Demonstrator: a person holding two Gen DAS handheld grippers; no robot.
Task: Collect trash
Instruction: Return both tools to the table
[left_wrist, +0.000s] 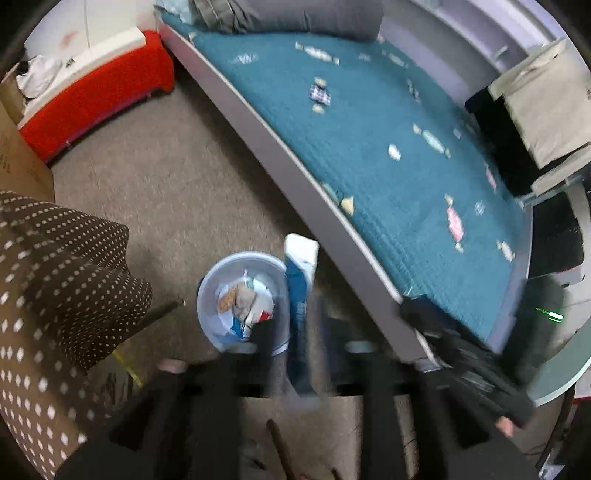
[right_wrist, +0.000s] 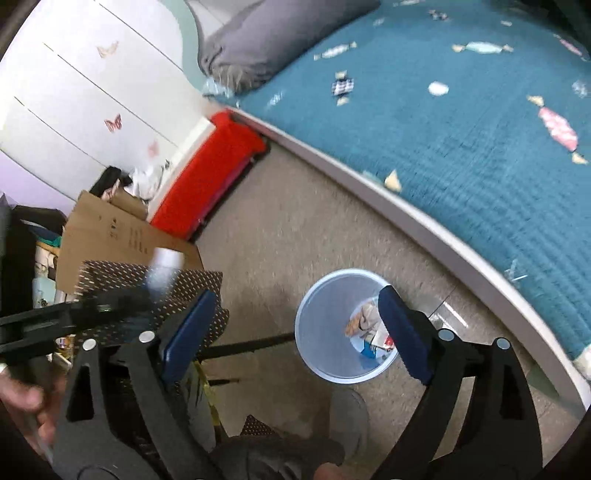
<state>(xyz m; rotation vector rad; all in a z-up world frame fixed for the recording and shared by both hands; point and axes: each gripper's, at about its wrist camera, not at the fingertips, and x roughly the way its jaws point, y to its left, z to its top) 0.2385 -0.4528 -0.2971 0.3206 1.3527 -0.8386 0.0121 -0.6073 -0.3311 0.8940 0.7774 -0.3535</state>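
Note:
A pale blue trash bin (left_wrist: 242, 301) stands on the carpet beside the bed, with several wrappers and papers inside; it also shows in the right wrist view (right_wrist: 332, 325). My left gripper (left_wrist: 299, 332) is blurred by motion and shut on a blue and white carton (left_wrist: 300, 273), held just right of the bin's rim. My right gripper (right_wrist: 295, 332) is open and empty above the bin. In the right wrist view the left gripper's arm and its white carton (right_wrist: 164, 267) appear at the left, blurred.
The bed with a teal candy-print cover (left_wrist: 388, 147) and grey frame (left_wrist: 280, 147) runs along the right. A grey pillow (left_wrist: 295, 14), a red box (left_wrist: 99, 96), a cardboard box (right_wrist: 122, 229) and a brown dotted cloth (left_wrist: 55, 277) are around. A dark rod (right_wrist: 251, 343) lies by the bin.

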